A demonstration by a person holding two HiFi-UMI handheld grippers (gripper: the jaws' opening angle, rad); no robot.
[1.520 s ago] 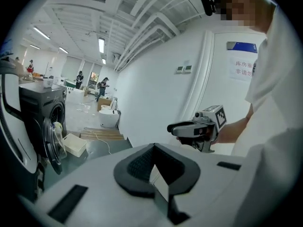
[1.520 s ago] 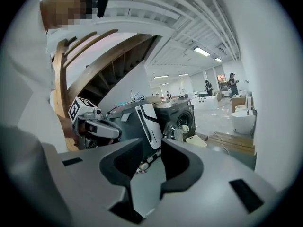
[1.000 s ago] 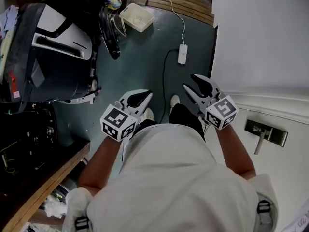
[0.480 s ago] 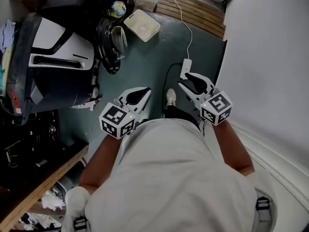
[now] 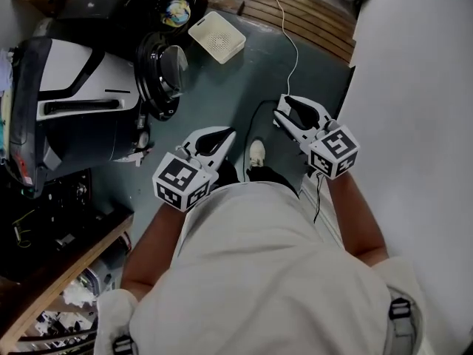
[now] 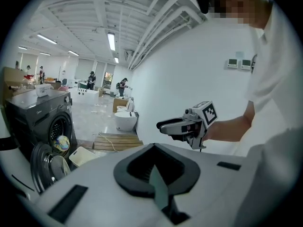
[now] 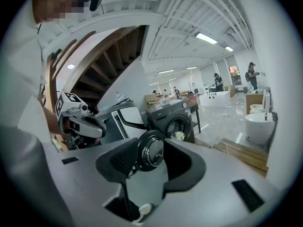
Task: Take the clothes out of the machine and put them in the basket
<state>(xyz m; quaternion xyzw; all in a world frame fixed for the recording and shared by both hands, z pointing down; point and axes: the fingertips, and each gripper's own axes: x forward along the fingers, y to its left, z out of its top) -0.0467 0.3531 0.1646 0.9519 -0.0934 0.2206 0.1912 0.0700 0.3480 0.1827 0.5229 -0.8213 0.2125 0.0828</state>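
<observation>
At the bottom of the head view, the person's white shirt (image 5: pixel 273 272) fills the frame, and both forearms reach up toward the centre; just above it, left of centre, the left gripper (image 5: pixel 226 136) has its jaws together at the tips with nothing between them, as the left gripper view also shows; right of centre and a little higher in the frame, the right gripper (image 5: pixel 281 107) has its jaws apart and empty, and the right gripper view shows the machine's door through the gap; the two grippers are apart from each other, and a light shoe (image 5: pixel 256 152) stands on the dark green floor (image 5: pixel 222 95) between them; up and to the left, the round door (image 5: pixel 159 72) of the dark grey washing machine (image 6: pixel 28 122) hangs open; along the left edge sits a white-and-black appliance (image 5: pixel 74 102); the white basket (image 5: pixel 216 37) stands on the floor just up and right of the door, near the machine's front; the clothes, a colourful bundle (image 5: pixel 176 11), lie in the drum mouth at the top of the frame, well apart from both grippers; a wooden pallet (image 5: pixel 310 17) lies in the upper right, against a white wall (image 5: pixel 414 87)
</observation>
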